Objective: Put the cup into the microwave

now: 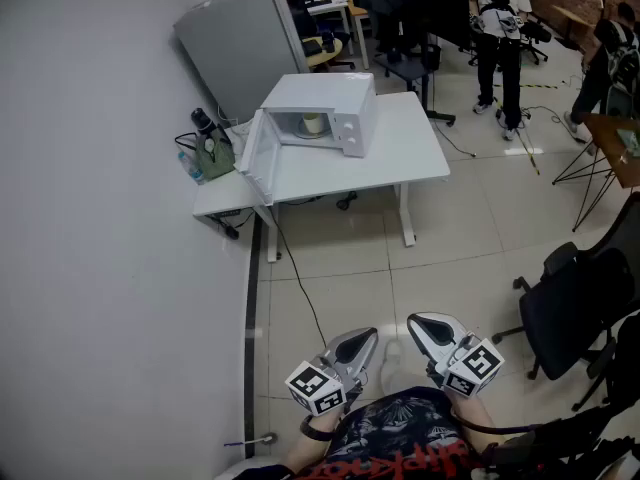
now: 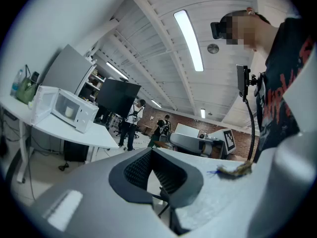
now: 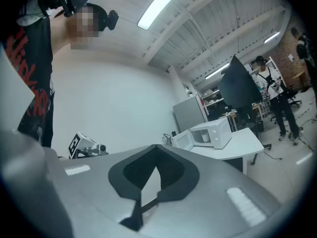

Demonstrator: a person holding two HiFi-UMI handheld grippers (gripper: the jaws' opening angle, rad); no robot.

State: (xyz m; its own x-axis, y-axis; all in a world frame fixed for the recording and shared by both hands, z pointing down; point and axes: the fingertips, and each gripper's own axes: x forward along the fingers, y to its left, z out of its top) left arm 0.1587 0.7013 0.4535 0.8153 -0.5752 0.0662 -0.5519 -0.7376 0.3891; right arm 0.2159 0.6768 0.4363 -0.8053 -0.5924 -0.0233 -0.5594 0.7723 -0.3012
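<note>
The cup (image 1: 313, 124) stood inside the microwave (image 1: 345, 96), pale against the lit cavity. The door (image 1: 255, 158) hung wide open to the left and reached past the table's edge. The microwave sat on the back left part of a white table (image 1: 405, 158), with bare tabletop in front of it and to its right. A lower shelf (image 1: 215, 196) stuck out at the table's left end and carried a green bag (image 1: 216, 154) and a bottle (image 1: 192, 168). A grey cabinet (image 1: 235, 38) stood behind them against the wall. A cable (image 1: 300, 293) trailed from under the table across the tiled floor.

Both grippers were well apart from the table, held close to the person's body at the bottom of the head view. The left gripper (image 1: 366, 336) had its jaws pressed together with nothing between them. The right gripper (image 1: 418, 321), just beside it, also had its jaws together and empty. Both pointed toward the microwave.

A black chair (image 1: 575, 313) stood to the right. People (image 1: 500, 18) stood at the far end of the room.
</note>
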